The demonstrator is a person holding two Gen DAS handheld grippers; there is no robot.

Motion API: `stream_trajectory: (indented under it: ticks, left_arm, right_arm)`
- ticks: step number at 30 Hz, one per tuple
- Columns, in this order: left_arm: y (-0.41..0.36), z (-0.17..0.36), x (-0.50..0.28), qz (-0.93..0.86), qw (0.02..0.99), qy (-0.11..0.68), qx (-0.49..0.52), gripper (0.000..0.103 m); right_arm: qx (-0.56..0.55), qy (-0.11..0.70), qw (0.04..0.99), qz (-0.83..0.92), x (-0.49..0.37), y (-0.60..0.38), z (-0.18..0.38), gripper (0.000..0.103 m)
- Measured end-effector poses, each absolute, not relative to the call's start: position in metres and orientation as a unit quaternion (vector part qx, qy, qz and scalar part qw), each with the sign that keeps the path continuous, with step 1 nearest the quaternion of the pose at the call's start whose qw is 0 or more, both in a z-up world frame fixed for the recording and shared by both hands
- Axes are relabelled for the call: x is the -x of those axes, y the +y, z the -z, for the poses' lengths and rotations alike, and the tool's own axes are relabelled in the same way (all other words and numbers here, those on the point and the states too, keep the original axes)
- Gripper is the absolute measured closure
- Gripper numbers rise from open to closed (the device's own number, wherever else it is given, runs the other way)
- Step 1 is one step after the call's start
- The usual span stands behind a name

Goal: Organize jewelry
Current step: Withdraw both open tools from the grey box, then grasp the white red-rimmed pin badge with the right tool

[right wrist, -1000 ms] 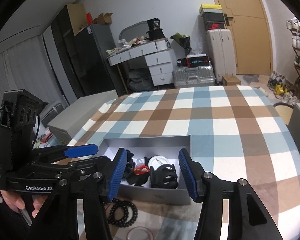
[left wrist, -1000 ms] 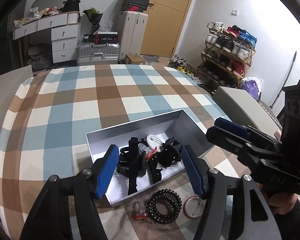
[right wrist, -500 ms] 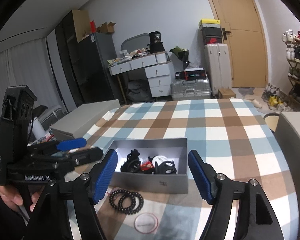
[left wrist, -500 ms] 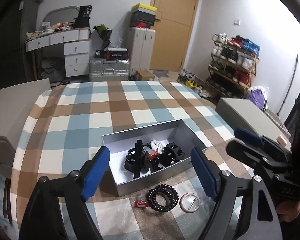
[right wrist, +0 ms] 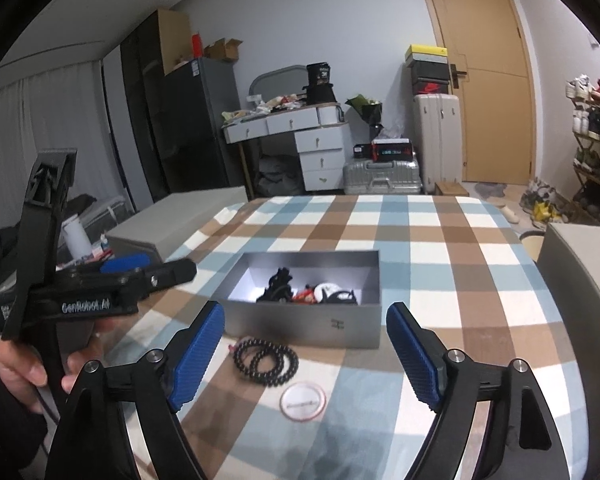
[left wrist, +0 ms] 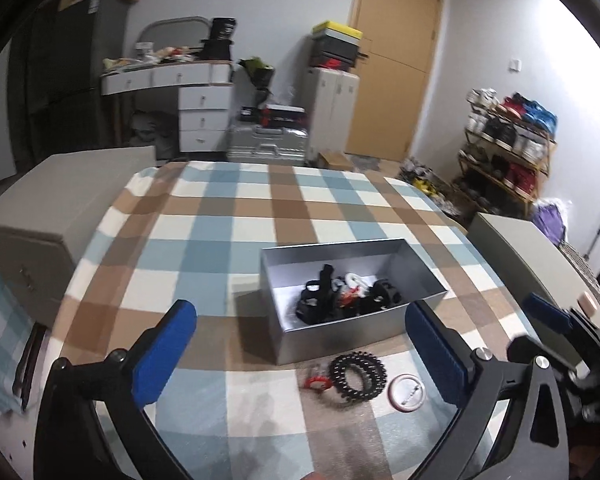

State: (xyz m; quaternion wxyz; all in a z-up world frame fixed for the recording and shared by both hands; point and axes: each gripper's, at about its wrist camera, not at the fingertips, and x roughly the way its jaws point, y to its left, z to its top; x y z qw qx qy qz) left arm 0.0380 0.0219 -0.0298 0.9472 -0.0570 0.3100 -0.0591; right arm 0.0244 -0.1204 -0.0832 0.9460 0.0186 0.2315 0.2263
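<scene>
As both tongs (left wrist: 300,354) widen, box (left wrist: 340,336) now farther

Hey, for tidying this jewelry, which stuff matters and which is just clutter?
Matters:
- grey box
- black bead bracelet
- round badge
- small red piece

Clutter:
- suitcases
- shoe rack
- white desk

even indoor light, slight motion blur, strong fisheye bending, dark corners.
</scene>
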Motion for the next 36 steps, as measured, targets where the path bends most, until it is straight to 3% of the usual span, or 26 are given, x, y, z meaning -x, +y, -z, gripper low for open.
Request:
stream_trajectory:
  ticks: [4,26,36]
  left_arm:
    - [0.027,0.038,-0.032,0.056,0.945,0.316,0.063,0.001]
    - [0.050,0.081,-0.014,0.068,0.938,0.326,0.094,0.001]
    - [0.059,0.088,-0.015,0.071,0.936,0.326,0.113,0.001]
  right_arm:
    - [-0.005,0.241,0.944,-0.226,-0.016,-0.117,0.095,0.013]
    - [0.009,0.352,0.911,-0.214,-0.046,-0.096,0.163,0.014]
    - [0.026,0.394,0.897,-0.197,-0.063,-0.087,0.173,0.028]
